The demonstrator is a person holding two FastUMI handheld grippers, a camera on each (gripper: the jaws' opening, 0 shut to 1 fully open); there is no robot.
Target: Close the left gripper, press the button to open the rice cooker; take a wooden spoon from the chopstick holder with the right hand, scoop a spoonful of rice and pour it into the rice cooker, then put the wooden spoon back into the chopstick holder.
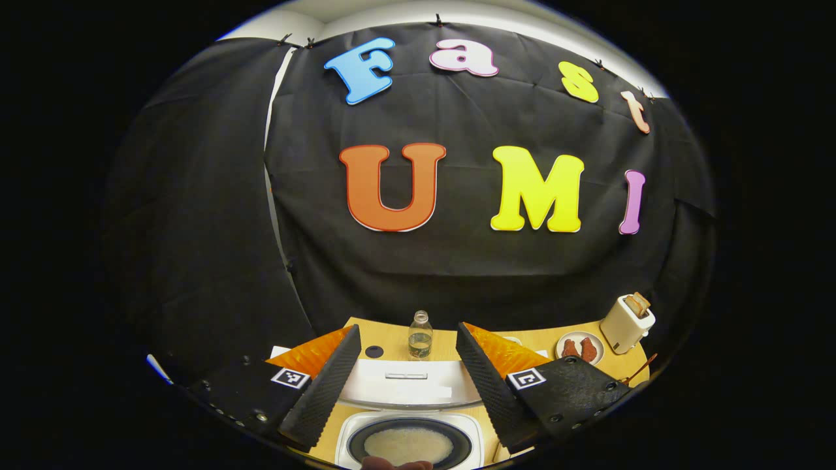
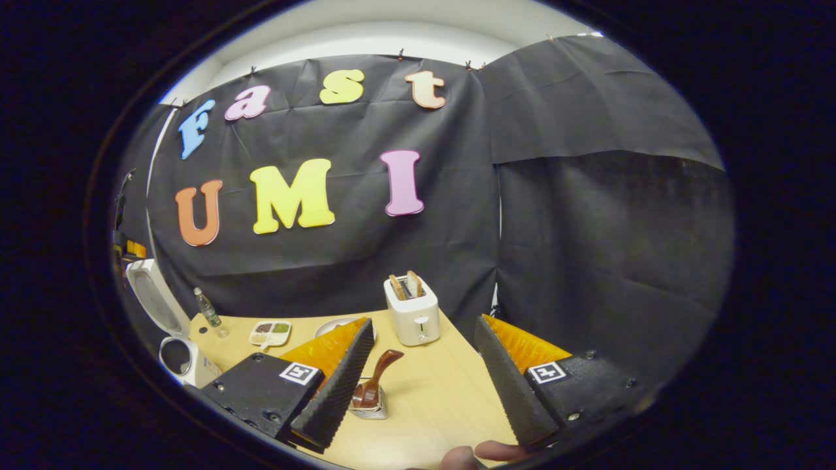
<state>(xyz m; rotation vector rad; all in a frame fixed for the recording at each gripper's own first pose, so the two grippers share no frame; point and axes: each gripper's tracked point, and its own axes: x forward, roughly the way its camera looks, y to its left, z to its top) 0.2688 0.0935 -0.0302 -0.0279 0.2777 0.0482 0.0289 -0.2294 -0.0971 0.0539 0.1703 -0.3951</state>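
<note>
**Clerk:** Left gripper view, item one: left tool (image 1: 408,372), jaws spread wide, nothing between them. Below it the rice cooker (image 1: 409,418), lid raised toward the wall, inner pot exposed with pale rice across its bottom. A fingertip shows at the bottom edge.

**Checker:** Behind the cooker?

**Clerk:** A water bottle (image 1: 420,336) upright on the table (image 1: 392,339). To the right, a plate (image 1: 580,348) with reddish pieces, then a toaster (image 1: 627,323) with bread in its slots.

**Checker:** Right gripper view?

**Clerk:** Right tool (image 2: 418,385), jaws also apart, gripping nothing. Between the fingers, nearer the left one, the chopstick holder (image 2: 369,408) stands on the table, with the wooden spoon (image 2: 377,378) in it, handle leaning up and to the right. Neither finger touches it.

**Checker:** Further entries?

**Clerk:** Toaster beyond the holder; a divided dish (image 2: 270,333) of grains farther left; the bottle near the wall; the cooker at the far left edge, lid up. Fingers of a hand (image 2: 486,452) at the lower edge.
</note>
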